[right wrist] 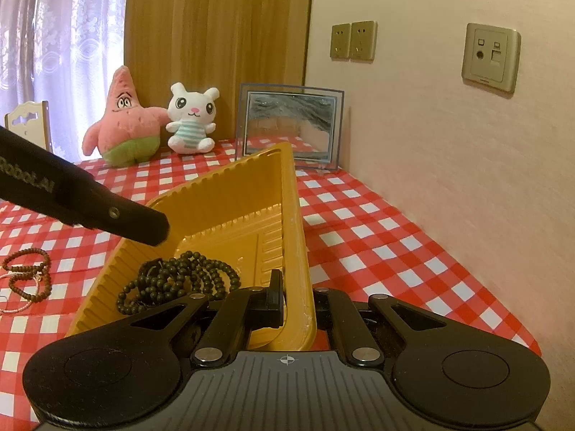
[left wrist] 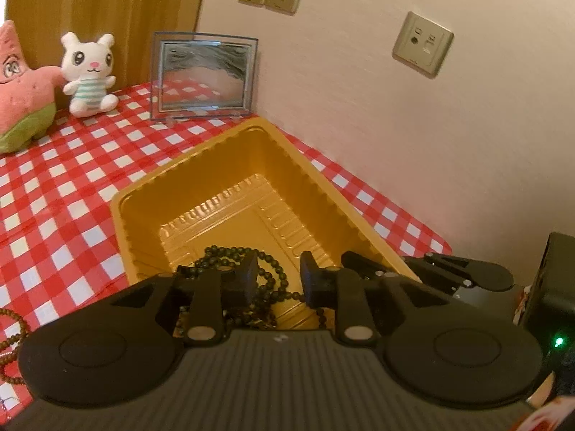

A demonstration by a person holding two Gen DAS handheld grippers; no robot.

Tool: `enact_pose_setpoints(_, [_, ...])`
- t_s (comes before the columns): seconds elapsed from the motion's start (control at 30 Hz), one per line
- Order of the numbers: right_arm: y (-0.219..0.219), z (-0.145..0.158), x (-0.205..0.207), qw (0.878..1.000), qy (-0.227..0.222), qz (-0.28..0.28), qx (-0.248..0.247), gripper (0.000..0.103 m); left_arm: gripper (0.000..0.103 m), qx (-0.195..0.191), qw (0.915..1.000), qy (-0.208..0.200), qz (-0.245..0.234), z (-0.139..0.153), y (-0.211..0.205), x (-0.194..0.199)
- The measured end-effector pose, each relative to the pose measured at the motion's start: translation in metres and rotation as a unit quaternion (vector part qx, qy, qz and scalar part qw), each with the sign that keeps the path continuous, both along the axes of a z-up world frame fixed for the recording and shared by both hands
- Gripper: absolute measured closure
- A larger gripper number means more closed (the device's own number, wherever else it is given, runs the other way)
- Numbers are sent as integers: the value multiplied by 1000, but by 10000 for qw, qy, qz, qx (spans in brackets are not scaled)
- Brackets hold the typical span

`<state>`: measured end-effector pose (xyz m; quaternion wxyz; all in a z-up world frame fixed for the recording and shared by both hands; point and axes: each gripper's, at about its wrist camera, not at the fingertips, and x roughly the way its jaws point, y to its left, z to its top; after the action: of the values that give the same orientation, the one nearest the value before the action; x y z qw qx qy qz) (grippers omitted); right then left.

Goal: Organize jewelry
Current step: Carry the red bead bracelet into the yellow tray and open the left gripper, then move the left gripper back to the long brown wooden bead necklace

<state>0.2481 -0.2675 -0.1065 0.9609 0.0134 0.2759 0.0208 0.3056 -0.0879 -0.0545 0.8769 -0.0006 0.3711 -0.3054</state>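
**Dark bead string released into the golden tray; brown beads still to be collected**

The step in hand is judged to be the drop-off of 1 piece of jewelry. A string of small dark round beads [right wrist: 179, 280] is seen lying heaped on the floor of the golden ribbed plastic tray [left wrist: 230, 165], at its near end. The left gripper [left wrist: 278, 280] is held directly above that heap, pointed steeply down into the tray. Its jaws are parted, and no bead is seen pressed between them; the strand lies loose beneath and between the fingers.

The right gripper [right wrist: 298, 301] is seen with its jaws clamped on the near right wall of the tray, and the tray is tipped up on that side, so that the beads are gathered toward the lower, left part. The right gripper is angled moderately downward, low over the red-and-white checked cloth of the desk [right wrist: 377, 237].

A second string, of brown round beads [right wrist: 28, 273], is left lying on the cloth well to the left of the tray, with a thin pale chain beside it. The next move is judged to call for the left gripper to be lifted clear of the tray wall without the dark strand being snagged, then carried over to the brown beads, while the tray is kept steady.
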Motion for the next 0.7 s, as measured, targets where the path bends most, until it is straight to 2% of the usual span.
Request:
enact_pose_setpoints(0.1, [0,-1,0,10000,9,0,6,98,80,-40,9998,2,217,5,13,-1])
enact_pose_setpoints(0.23, [-1,-1,0,10000,15,4,6,99,77,142,9982,-132,574,10,33,-6])
enact_pose_setpoints(0.37, [-1,-1,0,10000,17,0,6,99,77,269,9946,-90,1002,11,60,-10])
enact_pose_setpoints(0.53, [-2,-3,-1,10000,41,-19,31,99,77,427,9868,-62,1558,12,102,-23])
enact_pose_setpoints(0.7, [-3,-4,0,10000,69,-43,56,99,77,682,9755,61,2092,1,146,-45])
